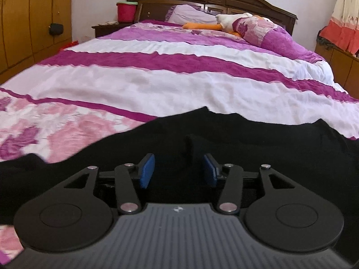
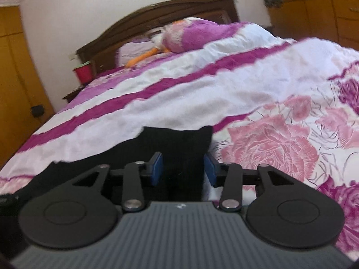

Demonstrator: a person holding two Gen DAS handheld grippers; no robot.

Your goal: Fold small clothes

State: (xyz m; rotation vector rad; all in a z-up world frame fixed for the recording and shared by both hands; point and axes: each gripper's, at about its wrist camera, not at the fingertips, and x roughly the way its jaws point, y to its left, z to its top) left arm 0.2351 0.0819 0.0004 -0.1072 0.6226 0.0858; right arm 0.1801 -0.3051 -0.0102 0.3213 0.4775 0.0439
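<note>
Black garment (image 1: 224, 139) between both parted grippers — its outline lost in folds.

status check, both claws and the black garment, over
Left claw open, black garment bunched between its pads. Right claw open over a garment corner. Garment on the bedspread. Nothing blocking.

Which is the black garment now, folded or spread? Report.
Spread: the black garment lies across the bedspread, with fabric between both open grippers' pads.

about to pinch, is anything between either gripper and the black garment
Nothing visible. The black cloth garment already sits between the blue pads of the open left gripper and open right gripper, on the purple floral bedspread.
</note>
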